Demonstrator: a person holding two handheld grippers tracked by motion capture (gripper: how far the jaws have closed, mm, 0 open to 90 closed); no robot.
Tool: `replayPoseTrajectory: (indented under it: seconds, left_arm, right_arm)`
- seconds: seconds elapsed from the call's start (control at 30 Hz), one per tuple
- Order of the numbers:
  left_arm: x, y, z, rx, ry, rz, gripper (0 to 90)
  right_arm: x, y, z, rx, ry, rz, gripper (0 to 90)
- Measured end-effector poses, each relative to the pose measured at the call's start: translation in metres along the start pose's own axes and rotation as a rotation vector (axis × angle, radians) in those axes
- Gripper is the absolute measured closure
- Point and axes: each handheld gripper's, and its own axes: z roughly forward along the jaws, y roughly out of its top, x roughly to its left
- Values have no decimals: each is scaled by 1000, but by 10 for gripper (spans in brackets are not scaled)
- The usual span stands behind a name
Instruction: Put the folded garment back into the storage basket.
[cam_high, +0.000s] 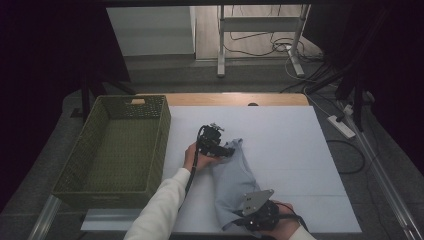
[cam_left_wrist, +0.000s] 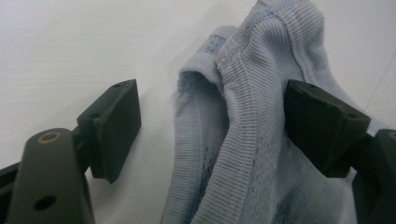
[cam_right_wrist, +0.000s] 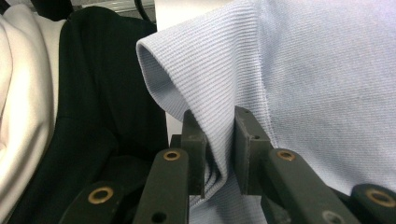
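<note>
Pale blue ribbed knit garment (cam_high: 234, 172), finely lined along its length, with a band of tiny openwork holes near the stitched hem (cam_left_wrist: 252, 154); same even blue on the fold pinched in the right gripper view (cam_right_wrist: 210, 88). Plain white covering on the worktop (cam_high: 290, 150), light wood at the far edge. Olive-green woven rectangular basket (cam_high: 95, 190), uniform in weave and colour. Matte black left gripper (cam_high: 220, 149) and right gripper (cam_high: 239, 223), fingers (cam_left_wrist: 114, 126) dark charcoal with brass-coloured rivets; grey three-cornered plate on the right one. White sleeve (cam_high: 160, 210). Grey floor, black cables, white power strip (cam_high: 341, 126).
</note>
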Motion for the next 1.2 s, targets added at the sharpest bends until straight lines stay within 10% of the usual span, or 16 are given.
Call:
replayPoseTrajectory:
  seconds: [0.73,1.2]
  left_arm:
    - [-10,0,4,24,-20,94,298]
    - [-19,-7,5,-6,-48,150,696]
  right_arm:
    - [0,0,1,4,1,-3,762]
    - [-1,0,1,1,-1,-2,762]
